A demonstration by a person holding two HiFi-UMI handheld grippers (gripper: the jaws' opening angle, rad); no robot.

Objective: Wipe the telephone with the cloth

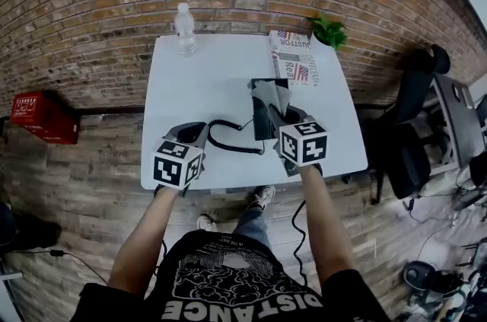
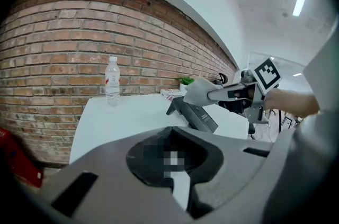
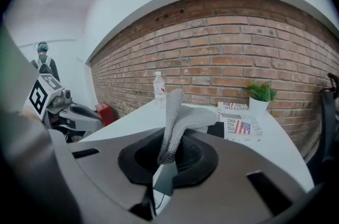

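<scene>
Right gripper [image 3: 165, 162] jaws pinch grey cloth [image 3: 175, 117] over telephone [image 1: 262, 122]; left gripper [image 2: 175, 170] jaws blurred, seemingly unreadable; newspaper [image 3: 238, 122] reads "Real".

Table [image 1: 175, 84]: under both grippers.
Phone [image 1: 264, 126]: on the table, just left of the right gripper [image 1: 288, 115], right of the left gripper [image 1: 195, 132].
Cloth [image 1: 272, 94]: in the right jaws, over the phone.
Cord [image 1: 228, 144]: between the grippers.
Bottle [image 1: 184, 29]: far ahead of the left gripper.
Paper [image 1: 294, 56]: ahead of the right gripper.
Plant [image 1: 329, 31]: right of the paper.
</scene>
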